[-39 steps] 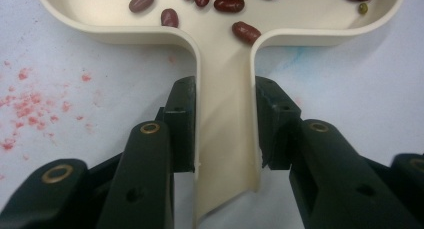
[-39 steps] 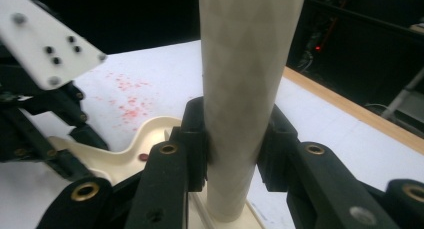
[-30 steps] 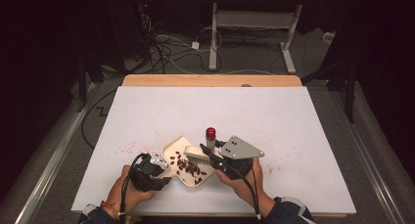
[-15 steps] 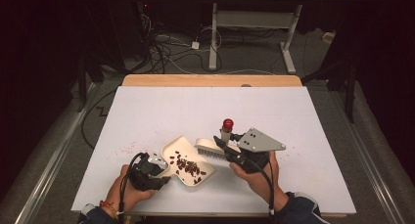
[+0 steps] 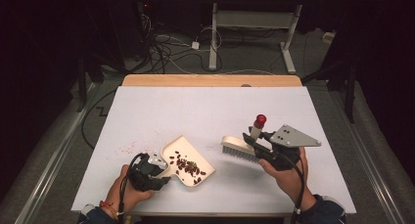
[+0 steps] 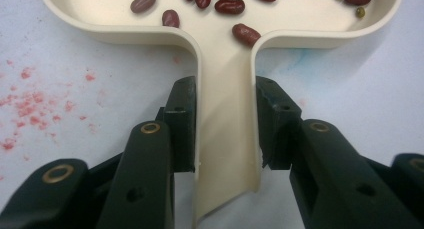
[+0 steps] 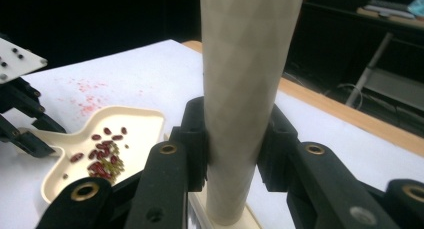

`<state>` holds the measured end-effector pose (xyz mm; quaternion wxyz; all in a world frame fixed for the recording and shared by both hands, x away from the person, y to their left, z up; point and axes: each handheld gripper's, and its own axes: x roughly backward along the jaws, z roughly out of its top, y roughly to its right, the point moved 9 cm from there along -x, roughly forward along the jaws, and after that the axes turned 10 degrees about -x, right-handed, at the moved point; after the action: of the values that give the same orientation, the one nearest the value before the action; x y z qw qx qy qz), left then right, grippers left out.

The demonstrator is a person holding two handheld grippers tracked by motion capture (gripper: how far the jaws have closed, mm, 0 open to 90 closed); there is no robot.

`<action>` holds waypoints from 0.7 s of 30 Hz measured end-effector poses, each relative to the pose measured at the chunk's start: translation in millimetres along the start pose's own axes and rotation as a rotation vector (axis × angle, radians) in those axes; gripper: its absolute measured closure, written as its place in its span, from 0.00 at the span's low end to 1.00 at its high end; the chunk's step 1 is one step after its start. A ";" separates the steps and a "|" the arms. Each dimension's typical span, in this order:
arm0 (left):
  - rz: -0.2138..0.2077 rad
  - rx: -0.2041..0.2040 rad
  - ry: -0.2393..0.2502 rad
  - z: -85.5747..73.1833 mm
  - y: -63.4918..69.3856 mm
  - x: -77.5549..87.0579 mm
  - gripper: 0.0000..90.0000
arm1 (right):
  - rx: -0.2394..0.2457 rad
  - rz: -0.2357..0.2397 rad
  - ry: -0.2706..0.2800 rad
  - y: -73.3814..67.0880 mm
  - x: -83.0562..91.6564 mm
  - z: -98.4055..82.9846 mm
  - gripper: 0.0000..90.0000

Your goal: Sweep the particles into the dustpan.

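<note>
Left jaws: the left gripper (image 6: 225, 139) is clamped on the cream handle of the dustpan (image 5: 188, 160), pads pressing both sides of the handle; the pan lies flat on the table (image 5: 205, 111).
Right jaws: the right gripper (image 7: 235, 154) is clamped on the pale handle of the brush (image 5: 240, 148), which stands upright between the pads, its red cap on top.
What changed: a second ago the brush was at the pan's right rim; now it is carried off to the right, well apart from the pan and a little higher, while the pan hand has kept its place.
What that means: the sweep looks finished, I judge; the beans (image 5: 188, 166) lie inside the pan, red ones with a few small green ones among them.
Leftovers: only faint red marks (image 5: 128, 146) on the sheet left of the pan.
Edges: the pan sits near the table's near edge, so tipping it toward the person risks a spill.
Open room: the far half of the table is bare, with free space to the right of the brush.
</note>
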<state>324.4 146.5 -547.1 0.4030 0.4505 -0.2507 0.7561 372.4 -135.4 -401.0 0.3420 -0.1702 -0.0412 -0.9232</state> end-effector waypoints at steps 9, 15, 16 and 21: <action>0.001 0.004 -0.005 0.0 -0.2 -1.5 0.70 | -0.016 -0.031 -0.020 33.8 31.1 -12.5 0.78; 0.001 0.006 0.001 1.7 -2.2 -2.6 0.70 | -0.001 -0.012 -0.052 44.7 50.9 -19.1 0.78; 0.000 0.006 0.000 1.9 -2.6 -2.8 0.70 | -0.003 -0.007 -0.053 45.5 54.2 -19.7 0.78; 0.002 0.005 0.003 3.8 -4.3 -3.8 0.70 | 0.003 0.024 -0.079 45.3 65.7 -23.1 0.78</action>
<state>330.9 144.6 -548.6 0.4017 0.4500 -0.2487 0.7578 348.6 -215.0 -402.0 0.3515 -0.2066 -0.0542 -0.9115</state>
